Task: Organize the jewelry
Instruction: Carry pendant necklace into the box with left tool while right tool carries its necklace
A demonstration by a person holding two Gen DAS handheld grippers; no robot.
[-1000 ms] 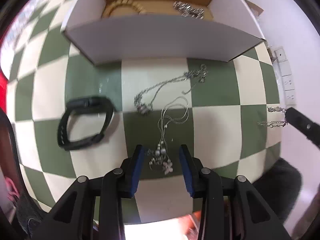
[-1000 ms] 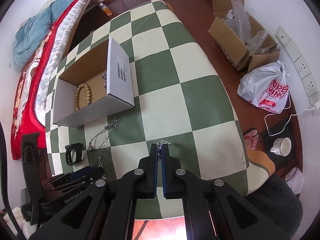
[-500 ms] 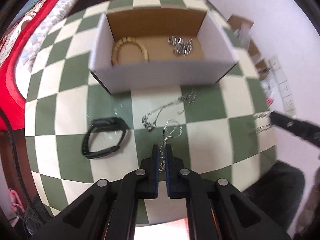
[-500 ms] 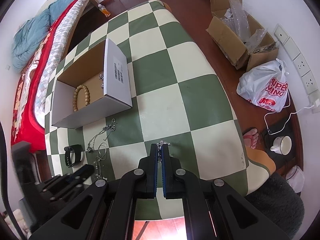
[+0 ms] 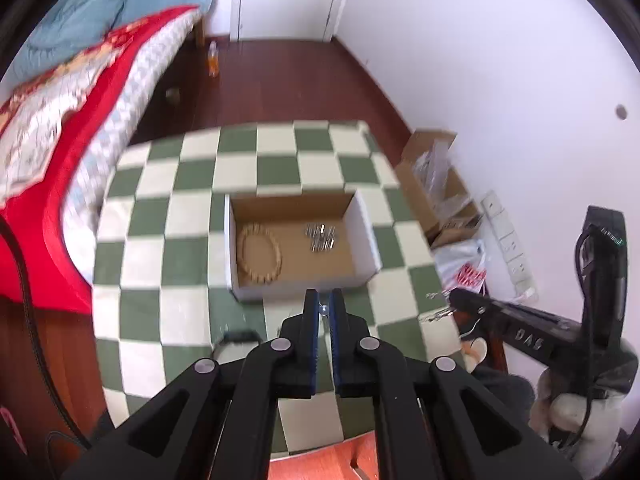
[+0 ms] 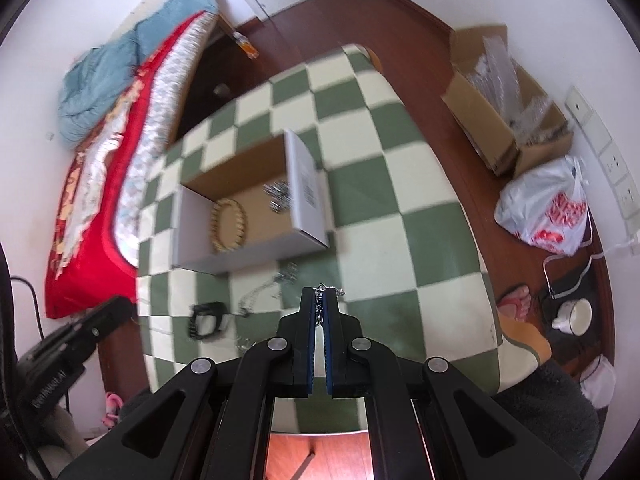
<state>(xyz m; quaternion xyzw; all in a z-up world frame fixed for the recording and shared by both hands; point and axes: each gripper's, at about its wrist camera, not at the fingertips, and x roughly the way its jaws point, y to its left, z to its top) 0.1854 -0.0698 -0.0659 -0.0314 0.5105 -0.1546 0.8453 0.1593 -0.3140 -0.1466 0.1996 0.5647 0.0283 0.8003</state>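
My left gripper (image 5: 324,305) is shut on a thin silver necklace with small pearl beads (image 5: 323,310), held high above the checkered table. My right gripper (image 6: 319,300) is shut on a silver chain bracelet (image 6: 329,290); it also shows in the left wrist view (image 5: 440,312). The open cardboard box (image 5: 366,236) holds a wooden bead bracelet (image 5: 259,252) and a silver piece (image 5: 321,237). Another silver chain (image 6: 264,290) and a black wristband (image 6: 205,319) lie on the table in front of the box.
The green and cream checkered table (image 5: 168,256) stands beside a bed with a red quilt (image 5: 52,136). On the floor to the right are a cardboard box of plastic wrap (image 6: 504,120), a white shopping bag (image 6: 548,208) and a cup (image 6: 572,316).
My left gripper closed on the pearl necklace and lifted it well above the table. My right gripper stayed shut on its chain and rose a little.
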